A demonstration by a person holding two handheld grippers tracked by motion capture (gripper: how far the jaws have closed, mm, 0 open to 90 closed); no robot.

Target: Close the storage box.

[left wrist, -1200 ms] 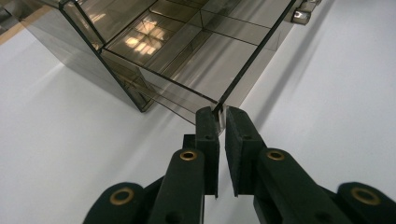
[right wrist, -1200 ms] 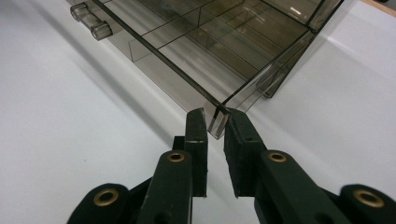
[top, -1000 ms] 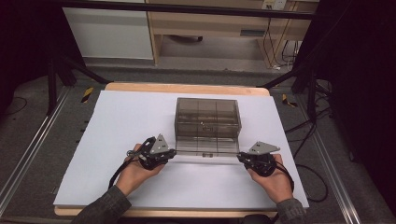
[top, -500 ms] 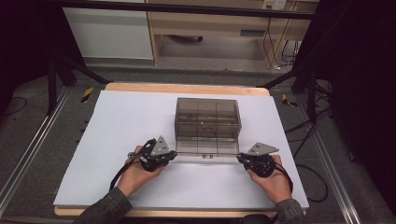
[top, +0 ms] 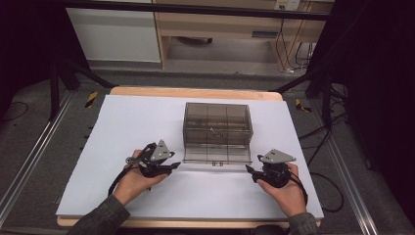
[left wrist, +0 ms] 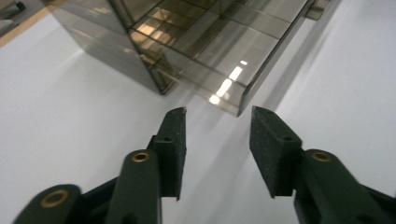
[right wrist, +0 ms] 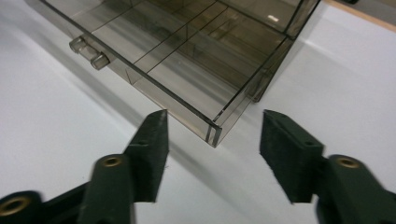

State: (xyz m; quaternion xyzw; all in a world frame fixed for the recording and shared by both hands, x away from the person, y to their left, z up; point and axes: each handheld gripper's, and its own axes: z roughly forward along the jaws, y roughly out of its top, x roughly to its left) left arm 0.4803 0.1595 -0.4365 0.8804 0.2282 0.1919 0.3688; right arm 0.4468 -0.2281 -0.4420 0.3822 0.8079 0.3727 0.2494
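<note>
A smoky clear plastic box (top: 217, 125) stands in the middle of the white sheet, with its bottom drawer (top: 217, 156) pulled out toward me. My left gripper (top: 173, 166) sits at the drawer's front left corner. In the left gripper view that gripper (left wrist: 219, 114) is open, having just been opening, and the drawer corner (left wrist: 224, 84) lies just beyond the pads, untouched. My right gripper (top: 250, 171) is at the front right corner. In the right gripper view it (right wrist: 212, 116) has also just been opening. The drawer corner (right wrist: 212, 133) sits between its spread pads, free of them.
The white sheet (top: 122, 122) covers a wooden table (top: 195, 92). The drawer front carries two small clear knobs (right wrist: 88, 51). Dark floor, metal rails and cables surround the table, and a cabinet stands behind it.
Both hands stay at the drawer's front corners. The jaws of both grippers stand wider apart than in the earlier frames.
</note>
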